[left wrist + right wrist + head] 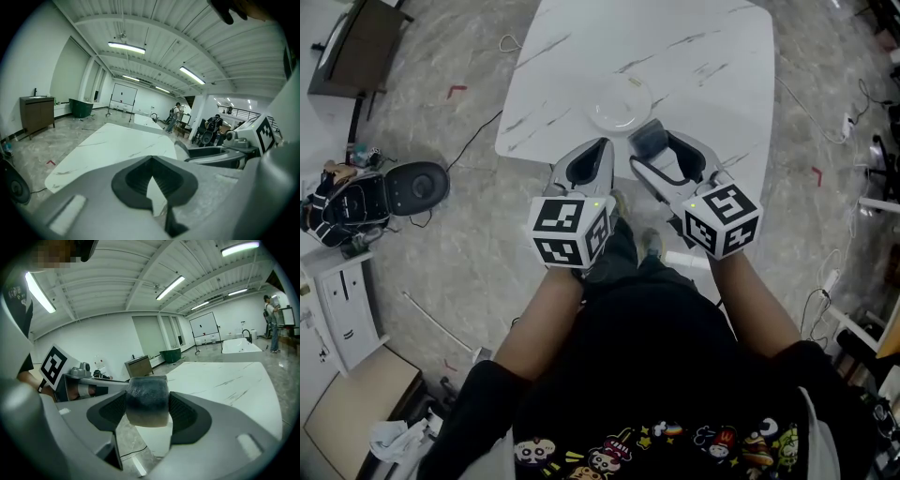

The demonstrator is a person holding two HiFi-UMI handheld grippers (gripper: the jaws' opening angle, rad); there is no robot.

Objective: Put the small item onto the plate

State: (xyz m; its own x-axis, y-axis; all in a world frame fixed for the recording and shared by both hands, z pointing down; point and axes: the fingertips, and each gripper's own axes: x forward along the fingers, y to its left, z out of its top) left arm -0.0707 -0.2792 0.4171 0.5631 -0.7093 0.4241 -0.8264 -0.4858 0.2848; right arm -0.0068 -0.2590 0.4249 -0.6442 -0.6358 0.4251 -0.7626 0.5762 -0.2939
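Progress looks about midway: the pick-up is done and the placing is left. On the left, the left tool (600, 145) hangs at the near edge of the white tabletop (703, 56). Its jaws are together and nothing is between them, so it seems to play no part in this step. Just beyond it and a little to the right, the plate (614, 105) lies on the tabletop, and nothing shows on it apart from a small pale mark near its far rim. To the right, the right tool (652, 141) has its jaws clamped on the item (146, 401), a small dark grey block held square between the pads. The item is in the air just near of the plate's near right rim, not over it. What remains, as I judge it, is a short carry far and left over the plate, a lowering, and a release.
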